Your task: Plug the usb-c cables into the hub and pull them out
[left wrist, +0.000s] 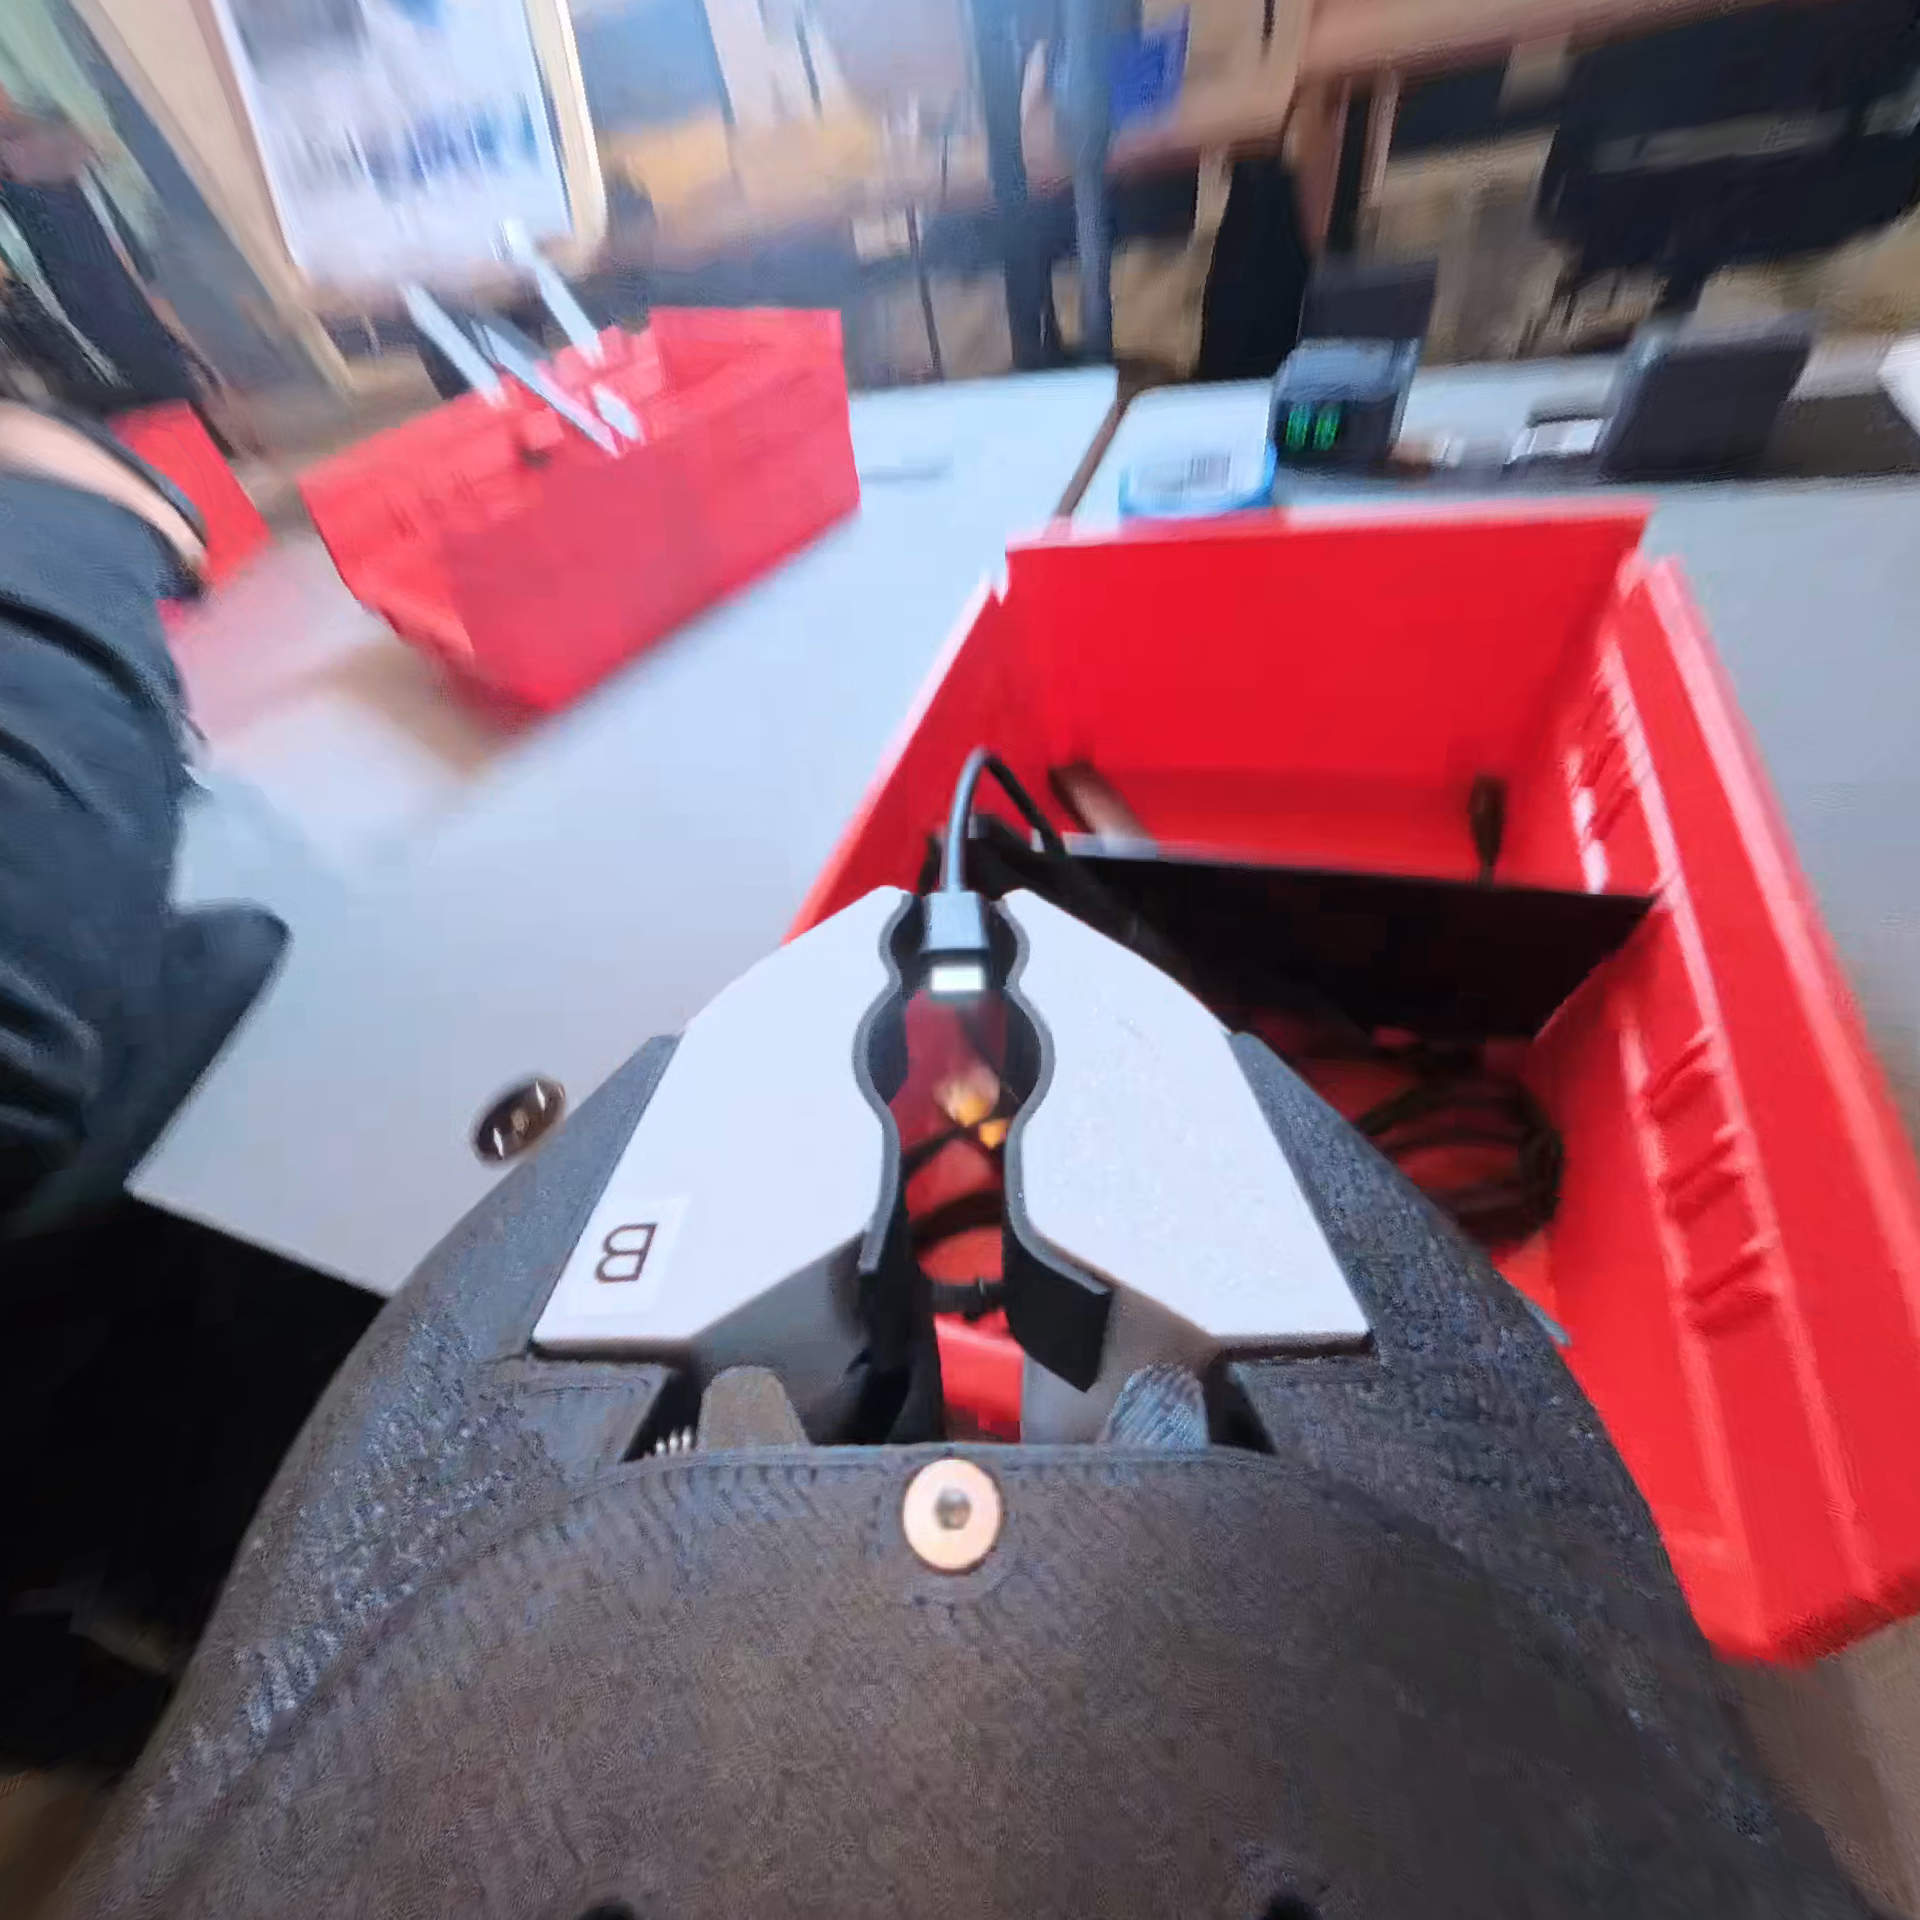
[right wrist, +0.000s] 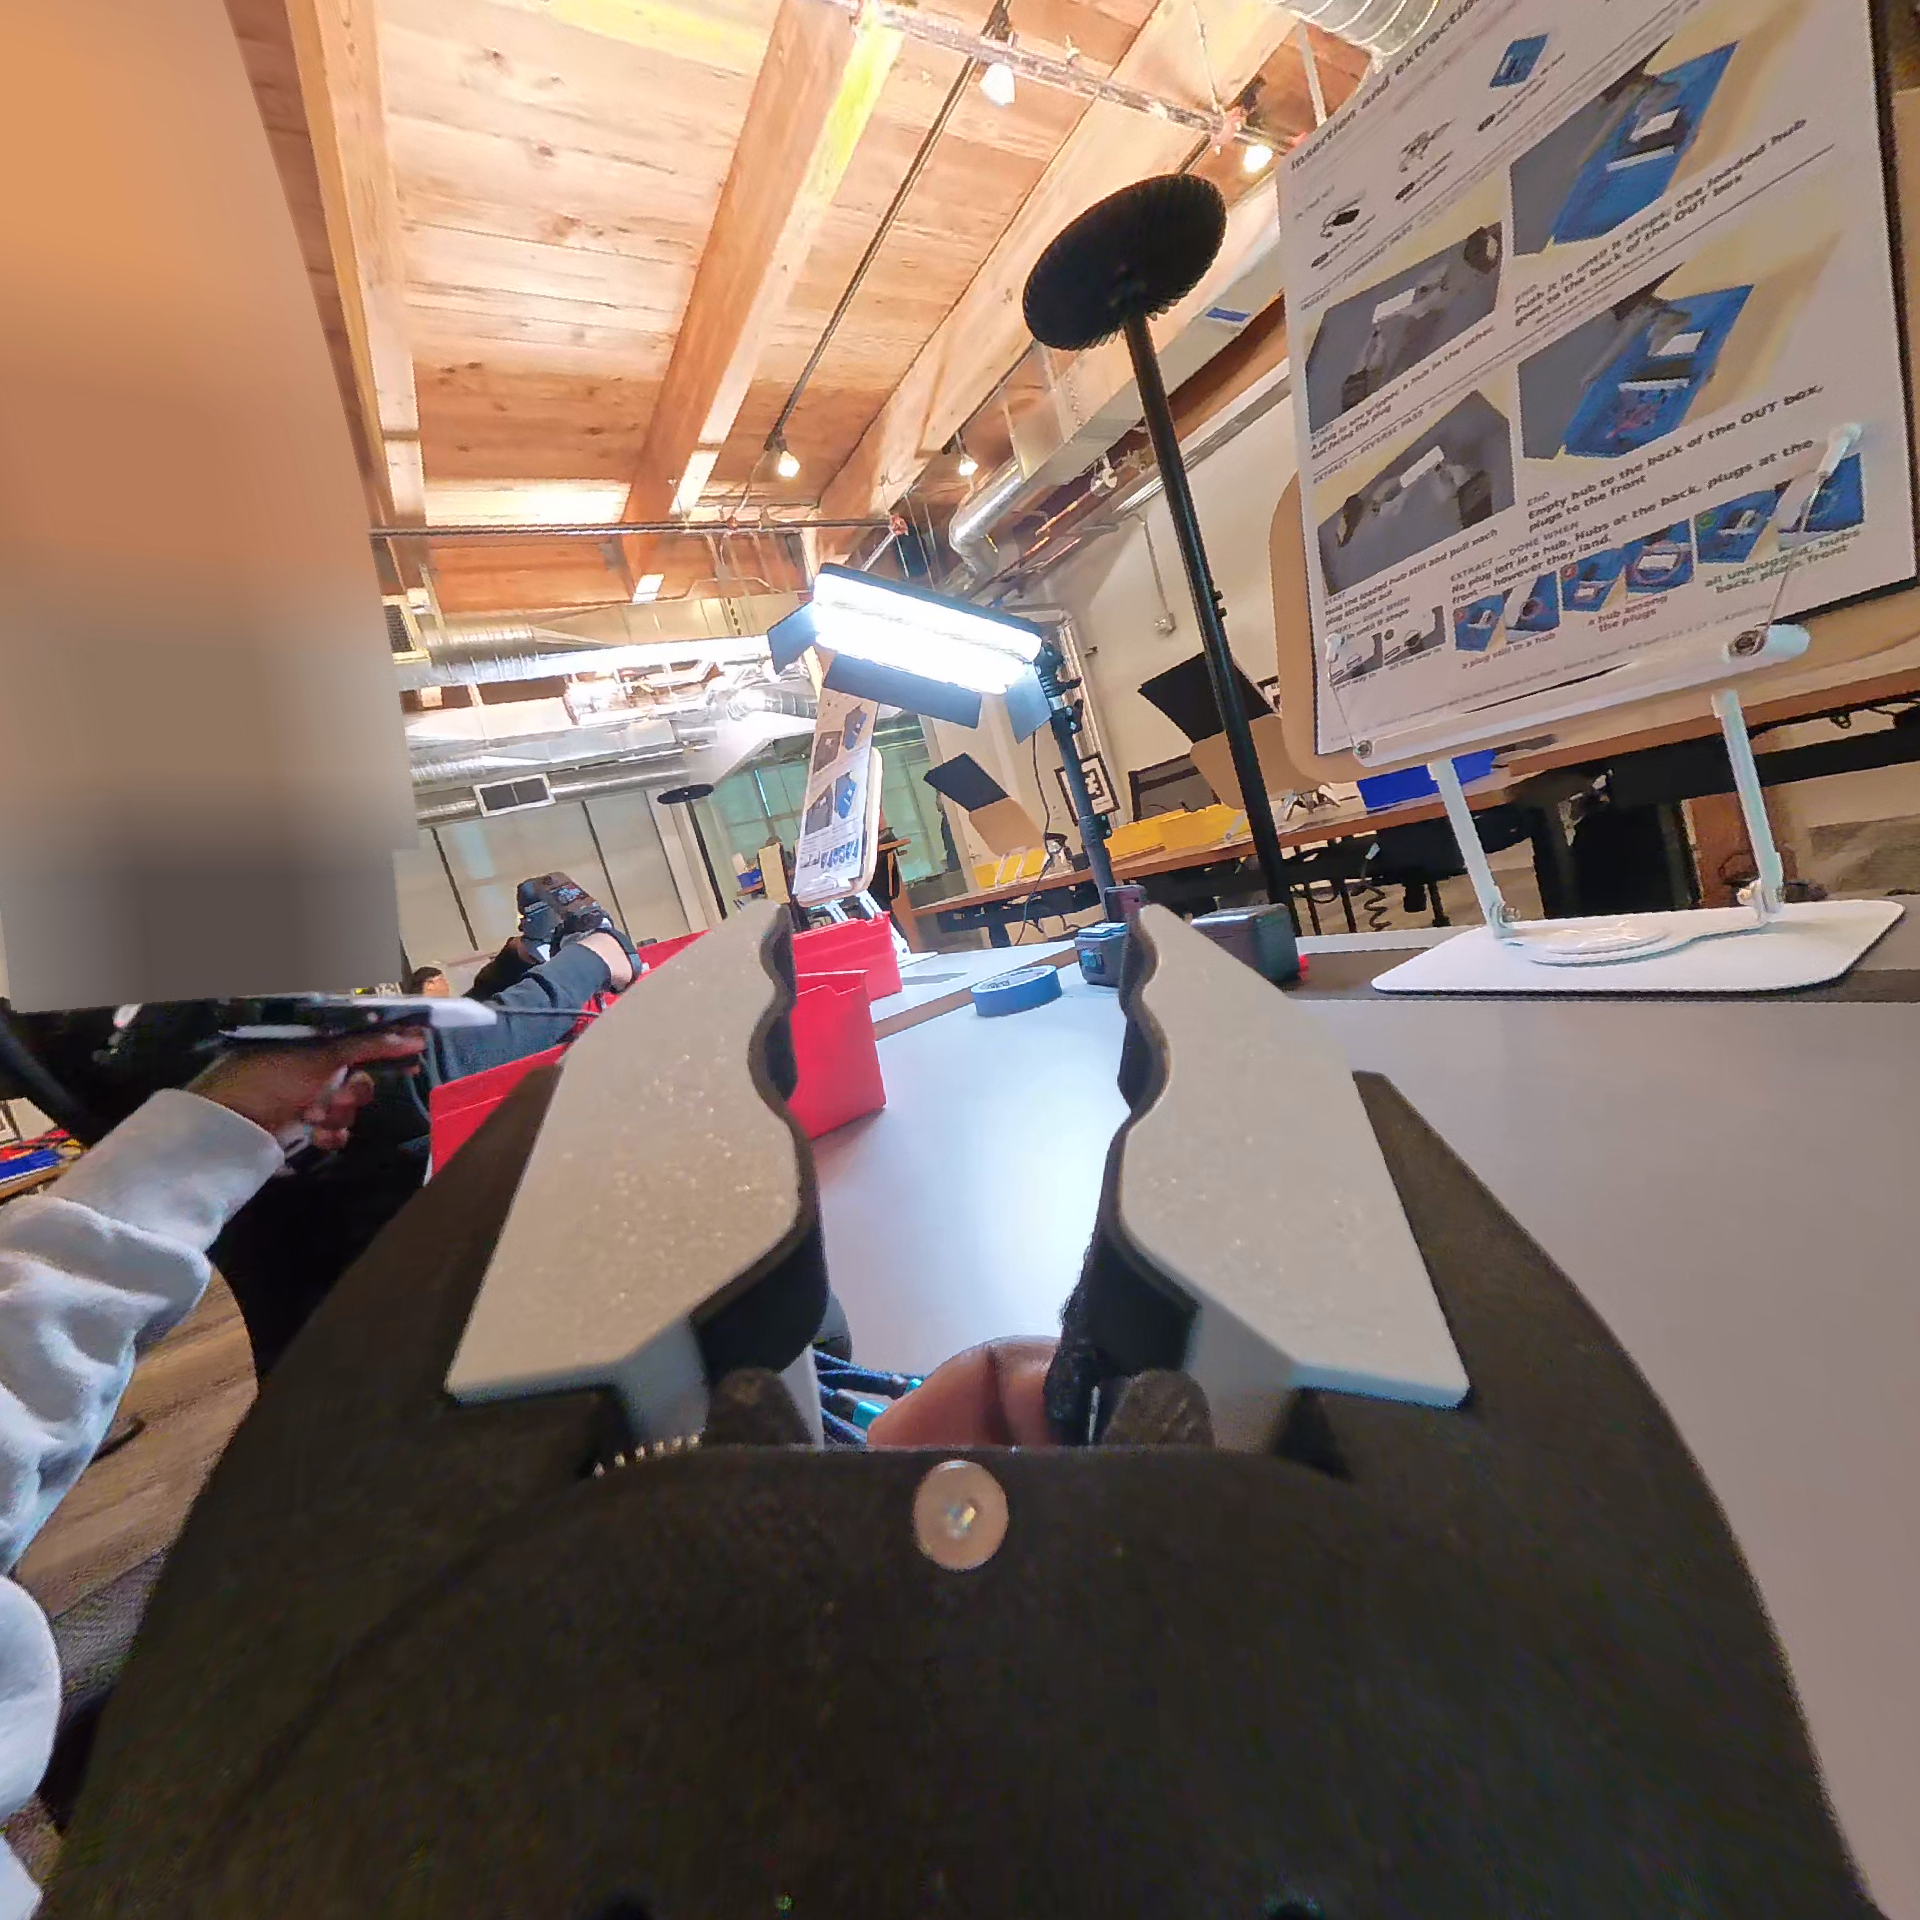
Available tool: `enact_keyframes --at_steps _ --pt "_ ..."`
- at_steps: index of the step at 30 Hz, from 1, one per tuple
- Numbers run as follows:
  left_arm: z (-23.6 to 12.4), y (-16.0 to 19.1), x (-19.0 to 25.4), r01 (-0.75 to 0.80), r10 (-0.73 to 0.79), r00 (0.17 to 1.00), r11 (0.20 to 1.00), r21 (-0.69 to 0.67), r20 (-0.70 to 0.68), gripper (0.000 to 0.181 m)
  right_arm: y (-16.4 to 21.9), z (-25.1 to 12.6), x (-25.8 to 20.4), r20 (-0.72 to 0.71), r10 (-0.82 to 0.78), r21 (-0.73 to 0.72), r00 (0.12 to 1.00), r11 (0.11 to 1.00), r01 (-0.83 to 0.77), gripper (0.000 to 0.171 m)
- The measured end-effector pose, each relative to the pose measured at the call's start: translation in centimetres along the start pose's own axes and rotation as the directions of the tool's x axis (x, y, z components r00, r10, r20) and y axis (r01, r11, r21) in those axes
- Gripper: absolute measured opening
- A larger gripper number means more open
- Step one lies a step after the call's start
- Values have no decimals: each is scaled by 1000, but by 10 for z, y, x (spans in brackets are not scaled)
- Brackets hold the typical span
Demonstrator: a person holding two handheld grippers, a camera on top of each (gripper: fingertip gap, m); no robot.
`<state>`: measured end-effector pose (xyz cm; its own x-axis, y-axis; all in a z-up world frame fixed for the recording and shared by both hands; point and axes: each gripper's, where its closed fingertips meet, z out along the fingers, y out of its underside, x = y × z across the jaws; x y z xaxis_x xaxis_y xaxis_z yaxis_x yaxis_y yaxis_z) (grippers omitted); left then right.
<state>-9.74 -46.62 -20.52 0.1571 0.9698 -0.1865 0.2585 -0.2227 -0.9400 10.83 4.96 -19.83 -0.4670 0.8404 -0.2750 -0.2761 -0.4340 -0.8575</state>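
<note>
In the left wrist view my left gripper (left wrist: 954, 914) is shut on a black usb-c cable plug (left wrist: 954, 940). The plug's metal tip points back toward the camera. Its cable (left wrist: 961, 805) runs forward into the red bin (left wrist: 1621, 1039) below. Black cables (left wrist: 1475, 1143) lie coiled in the bin's near compartment, behind a black divider (left wrist: 1351, 935). No hub can be made out. In the right wrist view my right gripper (right wrist: 951, 935) is open and empty, raised above the grey table (right wrist: 1558, 1195) and tilted up toward the ceiling.
A second red bin (left wrist: 582, 520) stands far left on the table (left wrist: 582, 883). A person's dark sleeve (left wrist: 83, 779) is at the left. An instruction board on a white stand (right wrist: 1600, 364), a blue tape roll (right wrist: 1016, 985), a lamp pole (right wrist: 1195, 582) and another person with a gripper (right wrist: 312, 1039) are nearby. The gap from one gripper's tips to the other's is roughly 55 cm.
</note>
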Motion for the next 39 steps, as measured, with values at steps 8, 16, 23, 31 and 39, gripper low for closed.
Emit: enact_keyframes --at_steps 8,16,23,31,39 --pt "-57 -135 43 -99 133 991 862 496 -33 14 2 1 -3 3 -33 -10 999 999 33 58" --pt "-117 -186 148 205 227 850 690 694 -475 14 4 1 -7 10 -61 -24 998 998 62 55" --pt "-124 -162 238 257 271 822 609 751 -501 14 6 10 -20 11 -40 -53 999 998 40 46" --pt "-108 -118 327 -322 541 841 509 798 -6 13 1 52 -115 181 -148 -140 972 975 175 36" --pt "-120 -90 382 -472 686 722 397 787 86 13 26 75 -138 162 -535 -212 829 802 559 24"
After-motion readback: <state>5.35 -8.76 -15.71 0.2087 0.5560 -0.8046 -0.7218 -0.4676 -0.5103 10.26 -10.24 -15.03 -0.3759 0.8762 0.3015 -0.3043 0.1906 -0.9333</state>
